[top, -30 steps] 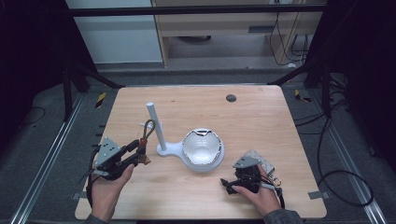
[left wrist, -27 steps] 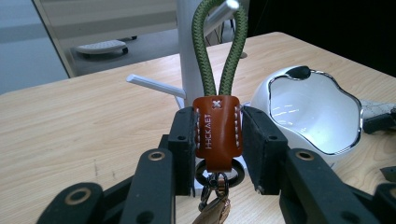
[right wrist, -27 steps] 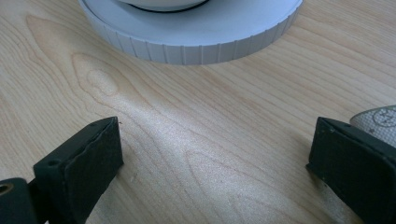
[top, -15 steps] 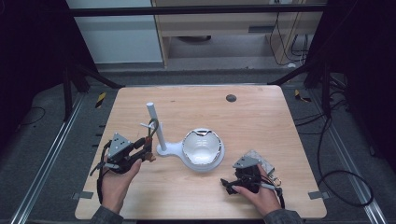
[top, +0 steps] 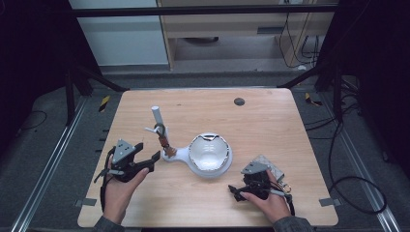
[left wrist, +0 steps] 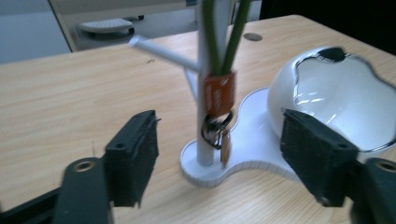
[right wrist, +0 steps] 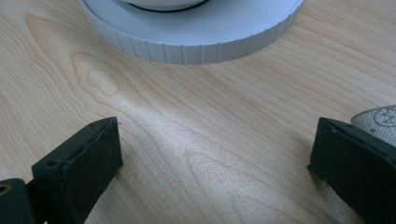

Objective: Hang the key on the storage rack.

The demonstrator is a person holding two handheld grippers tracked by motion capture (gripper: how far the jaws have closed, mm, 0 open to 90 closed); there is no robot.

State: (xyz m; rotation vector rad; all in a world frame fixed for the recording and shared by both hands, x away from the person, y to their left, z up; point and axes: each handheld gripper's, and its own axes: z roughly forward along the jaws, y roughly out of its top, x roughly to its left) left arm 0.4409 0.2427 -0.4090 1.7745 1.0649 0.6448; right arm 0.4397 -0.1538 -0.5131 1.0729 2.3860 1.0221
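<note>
Jaws of my left gripper (top: 147, 163) have just spread, empty, lower left; key strap (left wrist: 218, 93) hangs on the white stand (left wrist: 205, 28).

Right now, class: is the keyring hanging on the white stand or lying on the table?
Hanging. The keyring dangles by its green loop from the white stand, clear of the stand's base.

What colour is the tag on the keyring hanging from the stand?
Orange tag, on a green strap; clearest in the left gripper view.
</note>
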